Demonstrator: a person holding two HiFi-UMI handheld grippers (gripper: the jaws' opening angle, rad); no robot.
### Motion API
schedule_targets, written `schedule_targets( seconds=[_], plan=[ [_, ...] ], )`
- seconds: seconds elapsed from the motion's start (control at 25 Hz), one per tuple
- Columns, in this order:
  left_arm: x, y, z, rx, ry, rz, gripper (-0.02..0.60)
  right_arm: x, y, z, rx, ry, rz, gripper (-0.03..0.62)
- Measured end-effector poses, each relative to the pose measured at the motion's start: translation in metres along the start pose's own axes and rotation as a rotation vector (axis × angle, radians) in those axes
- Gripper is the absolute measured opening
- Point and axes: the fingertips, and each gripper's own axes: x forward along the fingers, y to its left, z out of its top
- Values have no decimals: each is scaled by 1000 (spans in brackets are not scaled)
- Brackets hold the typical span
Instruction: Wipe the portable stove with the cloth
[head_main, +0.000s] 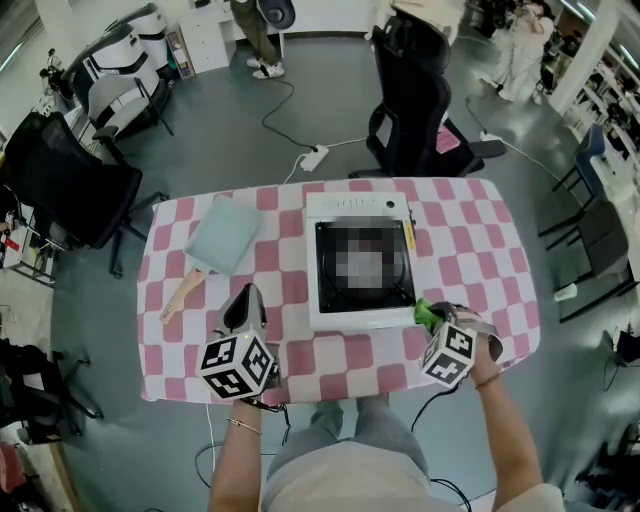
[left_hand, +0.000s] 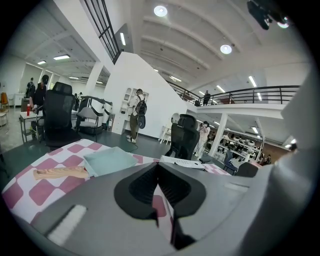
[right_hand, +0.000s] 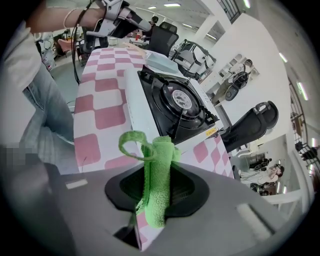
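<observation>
Where the stove sits: portable stove (head_main: 345, 207), white with a black well, in the middle of the pink-checked desk (head_main: 470, 250).
Cloth: green cloth (right_hand: 157, 175) at the stove's near right corner, upright, one loop flopping over.
Right gripper (right_hand: 158, 189): clamped on the cloth, just beside that corner.
Left gripper (head_main: 247, 300): jaws together, nothing between them, by the stove's near left corner.
Left of the stove: blue-grey pad (head_main: 223, 235).
</observation>
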Motion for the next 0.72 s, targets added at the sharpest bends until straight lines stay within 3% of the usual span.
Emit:
schedule_targets(
  seconds=[0.72],
  plan=[
    [-18,29,-2,-43,-16,33,0,-5,17,32,-15,17,11,94]
  ],
)
